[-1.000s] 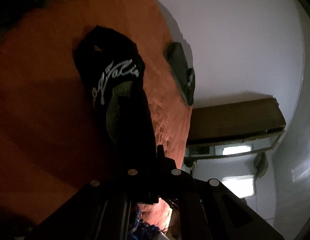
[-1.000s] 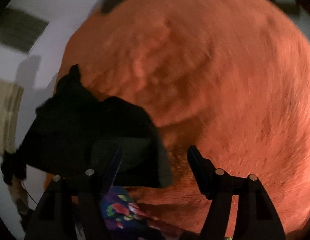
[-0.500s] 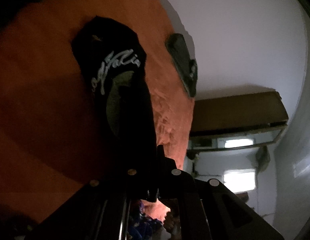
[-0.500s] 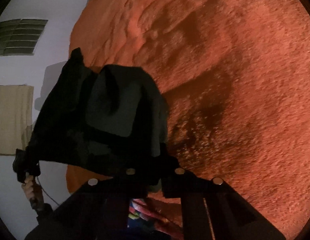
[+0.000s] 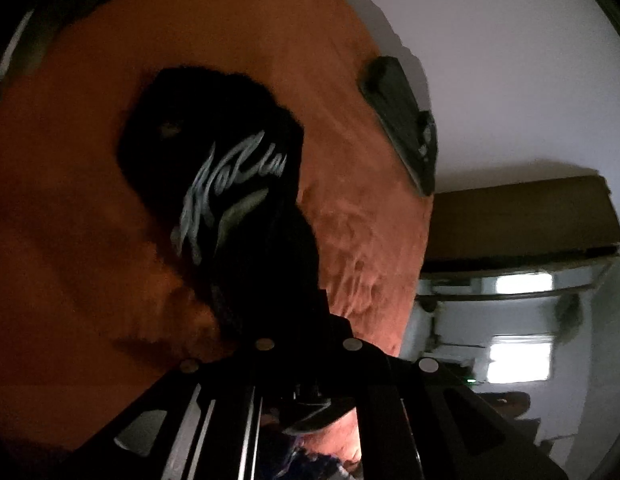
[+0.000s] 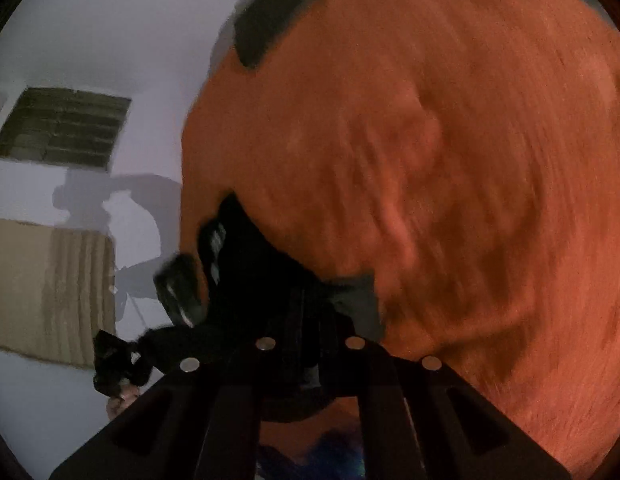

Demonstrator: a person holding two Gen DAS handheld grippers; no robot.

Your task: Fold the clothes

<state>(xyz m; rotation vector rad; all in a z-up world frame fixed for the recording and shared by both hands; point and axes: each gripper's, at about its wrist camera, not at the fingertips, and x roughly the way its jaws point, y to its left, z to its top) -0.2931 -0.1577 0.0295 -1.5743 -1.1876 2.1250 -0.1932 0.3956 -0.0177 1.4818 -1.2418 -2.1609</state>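
Both pairs of jaws are drawn narrow onto the black garment (image 5: 214, 168): the left gripper (image 5: 306, 320) pinches it at lower centre of its view, the right gripper (image 6: 310, 336) likewise in its own, so the cloth hangs bunched over the orange blanket (image 5: 70, 200); my guess is that a thin pinch could slip, or the blurred swing could drag the blanket's pile and spoil the fold. Pale cursive lettering (image 5: 230, 184) crosses the garment mid-frame in the left view, too smeared to read; a dark flat object (image 5: 402, 120) lies at the blanket's edge, upper right.

Dim, motion-blurred fisheye views with dark vignetted corners; bright windows (image 5: 518, 362) glare at right.
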